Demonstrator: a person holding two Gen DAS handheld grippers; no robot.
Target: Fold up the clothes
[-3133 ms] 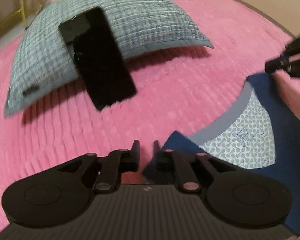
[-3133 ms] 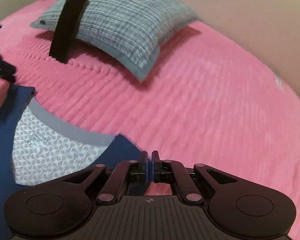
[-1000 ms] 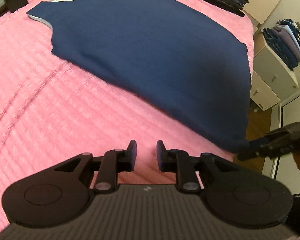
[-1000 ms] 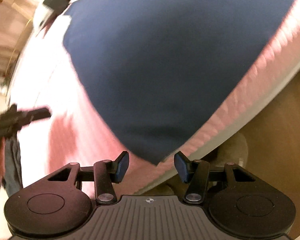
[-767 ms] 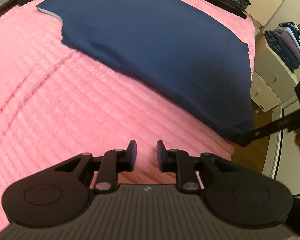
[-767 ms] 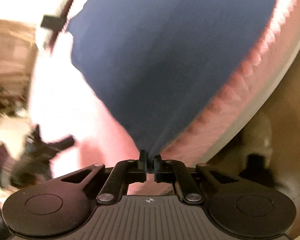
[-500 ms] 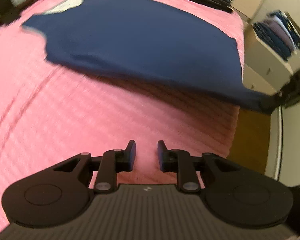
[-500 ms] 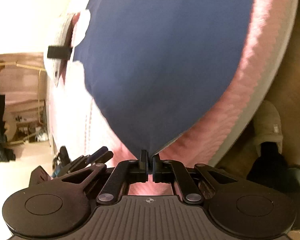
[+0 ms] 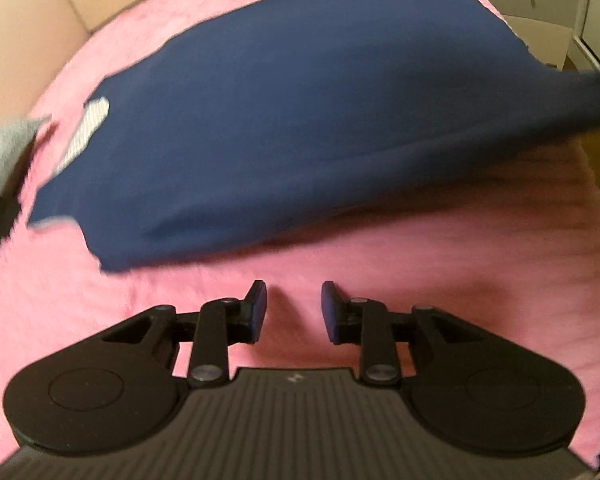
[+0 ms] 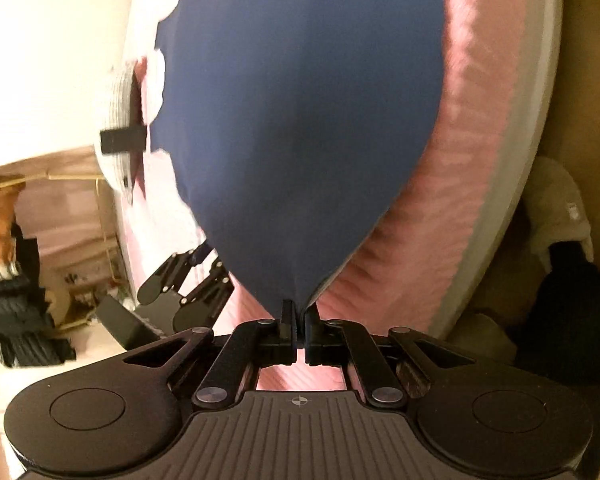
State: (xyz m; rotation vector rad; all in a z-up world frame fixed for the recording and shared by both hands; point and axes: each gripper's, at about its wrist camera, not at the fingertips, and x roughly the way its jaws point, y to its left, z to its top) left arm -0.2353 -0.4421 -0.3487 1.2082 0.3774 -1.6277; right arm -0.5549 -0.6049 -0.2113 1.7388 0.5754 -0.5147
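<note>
Right gripper: your right gripper (image 10: 298,322) was pinched closed on a corner of the navy shirt (image 10: 300,112), with only a thin sliver of cloth between its tips; that corner was raised off the bed.
Left gripper: your left gripper (image 9: 294,307) stood with its jaws apart and nothing between them, over bare pink bedspread (image 9: 440,264) just short of the shirt's near edge. In the right wrist view you could see it (image 10: 196,270) beside the shirt, part of it hidden behind the cloth.
Navy shirt: it (image 9: 284,120) lay spread across the middle of the bed, its far side flat and its near side pulled up toward the bed's foot edge, where the lifted corner ran out of the left wrist frame at the right.
Neck opening: a pale patterned lining (image 9: 86,128) showed at the shirt's end nearest the pillow, smeared by motion blur.
Pillow: only a grey corner of it (image 9: 4,148) came into the left wrist view, cut off by the frame; in the right wrist view it was washed out by glare.
Dark strap-like object: it (image 10: 122,140) lay against the pillow; you could not tell what it was.
Beyond the bed: pale drawers (image 9: 540,4) stood past the far corner; the dark shapes on the floor (image 10: 572,292) beside the bed were too dim to make out.
</note>
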